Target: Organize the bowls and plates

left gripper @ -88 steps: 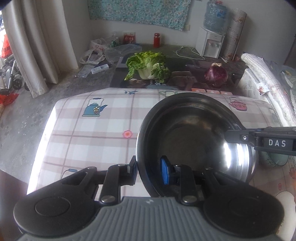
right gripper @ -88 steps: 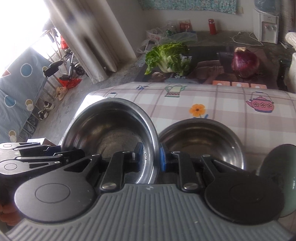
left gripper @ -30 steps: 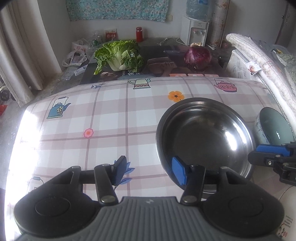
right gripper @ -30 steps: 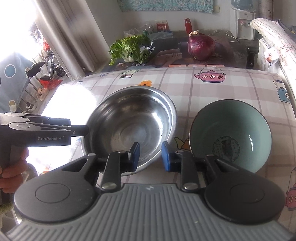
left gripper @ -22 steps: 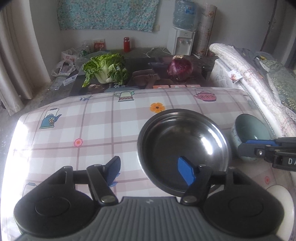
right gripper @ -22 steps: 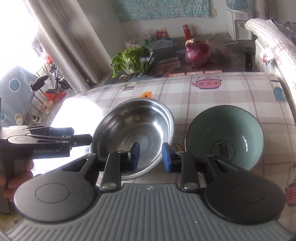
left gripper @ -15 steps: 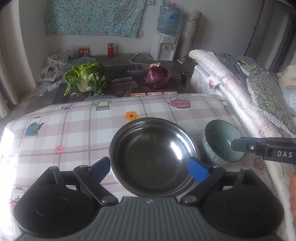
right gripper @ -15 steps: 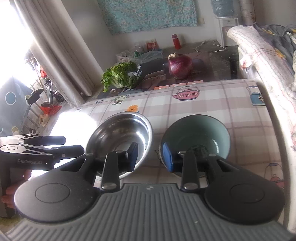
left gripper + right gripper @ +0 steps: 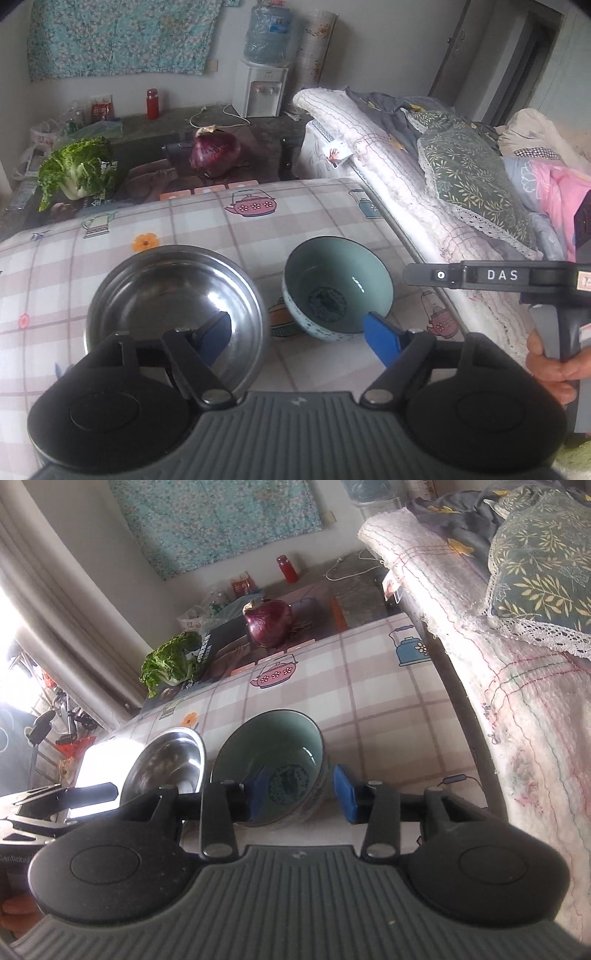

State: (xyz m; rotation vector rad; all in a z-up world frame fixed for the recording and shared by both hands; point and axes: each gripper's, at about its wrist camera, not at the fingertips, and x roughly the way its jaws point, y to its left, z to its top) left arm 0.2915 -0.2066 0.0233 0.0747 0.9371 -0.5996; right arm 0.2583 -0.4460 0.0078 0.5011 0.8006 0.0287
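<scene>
Bowls are sitting apart on the tablecloth (image 9: pixel 314 218): steel bowl (image 9: pixel 173 295) beside teal bowl (image 9: pixel 269 764), unstacked; your left gripper (image 9: pixel 299 334) is narrowing, empty, while your right gripper (image 9: pixel 301 790) is widening around the teal bowl's rim, not gripping

Left gripper (image 9: pixel 299 338): black linkage arms, blue pads, silver pivot screws, ribbed grey housing, two round black discs. Right gripper (image 9: pixel 301 788): same build; side bar (image 9: pixel 491 275) marked "DAS" in white.

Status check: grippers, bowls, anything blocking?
Left gripper closing, empty. Right gripper opening astride teal bowl rim, not gripping. Steel bowl alongside. Nothing blocking.
</scene>
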